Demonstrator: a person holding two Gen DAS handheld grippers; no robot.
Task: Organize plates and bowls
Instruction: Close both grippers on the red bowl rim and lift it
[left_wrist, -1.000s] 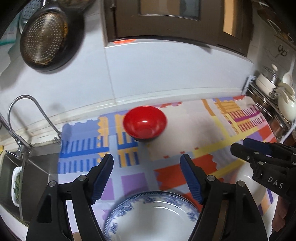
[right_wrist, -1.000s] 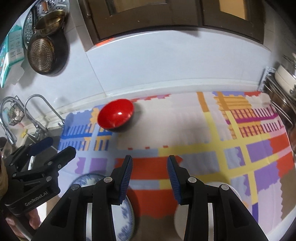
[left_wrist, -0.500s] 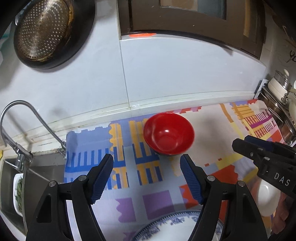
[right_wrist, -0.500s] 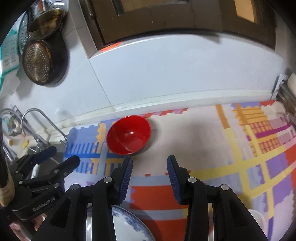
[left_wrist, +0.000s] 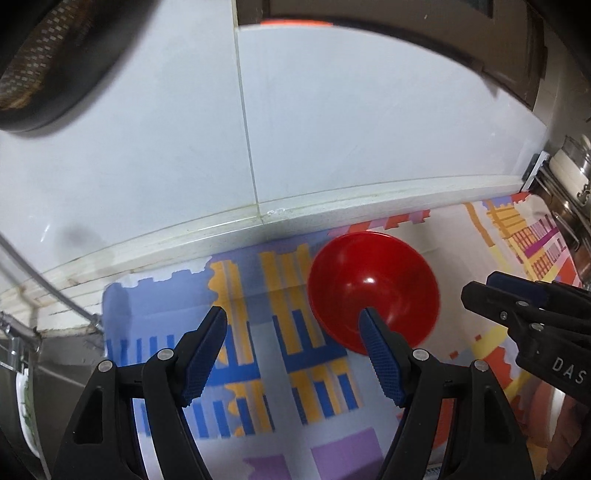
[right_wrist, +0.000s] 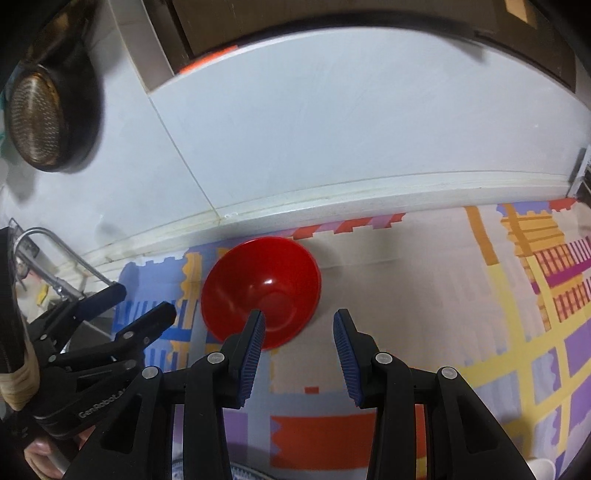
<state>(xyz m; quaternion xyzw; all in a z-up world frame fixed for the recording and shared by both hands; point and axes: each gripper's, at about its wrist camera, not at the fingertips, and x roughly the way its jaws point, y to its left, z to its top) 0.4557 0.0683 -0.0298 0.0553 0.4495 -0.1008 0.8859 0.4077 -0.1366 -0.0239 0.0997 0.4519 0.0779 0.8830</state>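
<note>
A red bowl (left_wrist: 373, 291) stands upright on the patterned mat near the back wall; it also shows in the right wrist view (right_wrist: 260, 291). My left gripper (left_wrist: 293, 325) is open and empty, its right finger in front of the bowl's near left rim. My right gripper (right_wrist: 299, 328) is open and empty, its left finger in front of the bowl's near right rim. Each gripper shows in the other's view: the right one (left_wrist: 517, 306) and the left one (right_wrist: 122, 314). A sliver of the blue-and-white plate (right_wrist: 207, 469) shows at the bottom edge.
The colourful mat (right_wrist: 480, 332) covers the counter. A tiled wall (left_wrist: 332, 129) rises right behind the bowl. A tap (right_wrist: 55, 254) and sink (left_wrist: 48, 369) lie left. A pan (right_wrist: 40, 122) hangs upper left. A dish rack with pots (left_wrist: 569, 184) stands right.
Both grippers have moved forward toward the back wall and the red bowl. The bowl now looms larger by the fingertips; the plate has dropped nearly out of view.
</note>
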